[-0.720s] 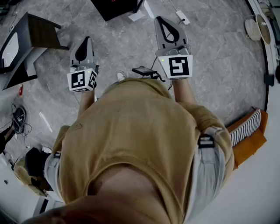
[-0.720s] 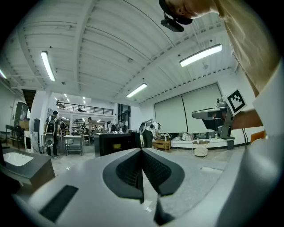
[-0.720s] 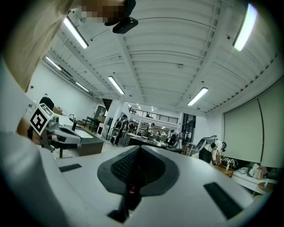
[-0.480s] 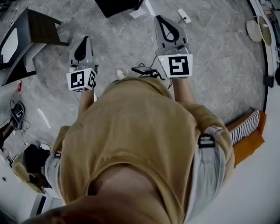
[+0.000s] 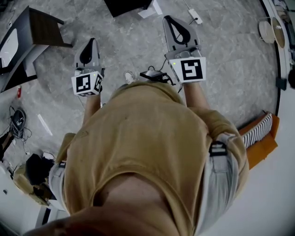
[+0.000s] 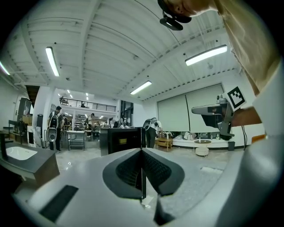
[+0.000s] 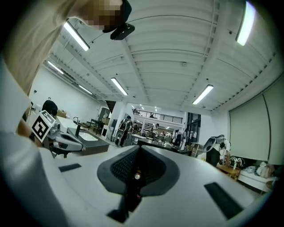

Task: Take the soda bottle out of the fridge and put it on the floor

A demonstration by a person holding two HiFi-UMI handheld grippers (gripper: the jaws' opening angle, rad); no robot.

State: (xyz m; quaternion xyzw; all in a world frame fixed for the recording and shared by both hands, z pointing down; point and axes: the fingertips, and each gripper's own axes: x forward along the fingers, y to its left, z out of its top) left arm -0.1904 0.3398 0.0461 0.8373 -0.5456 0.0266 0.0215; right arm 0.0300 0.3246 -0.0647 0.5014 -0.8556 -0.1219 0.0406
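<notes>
No soda bottle shows in any view. A black cabinet [image 5: 126,5] [image 6: 120,139] stands on the floor ahead of me; whether it is the fridge I cannot tell. My left gripper [image 5: 91,41] [image 6: 142,151] is held out level over the grey marble floor, its jaws pressed together with nothing between them. To its right, my right gripper [image 5: 168,19] [image 7: 138,147] reaches a little farther forward, also shut and empty. Each gripper view catches the other gripper: the right gripper [image 6: 208,110] and the left gripper [image 7: 66,141].
A dark table with a white basin [image 5: 32,32] stands at the left. A small black device with cables [image 5: 152,73] lies at my feet. A power strip [image 5: 192,17], a round white stool [image 5: 266,30] and an orange striped cushion [image 5: 262,138] sit to the right. Several people stand far off.
The floor things at the top have slid slightly toward the frame's top edge. Both grippers stay shut and keep their pose; the right marker cube has shifted slightly to the right.
</notes>
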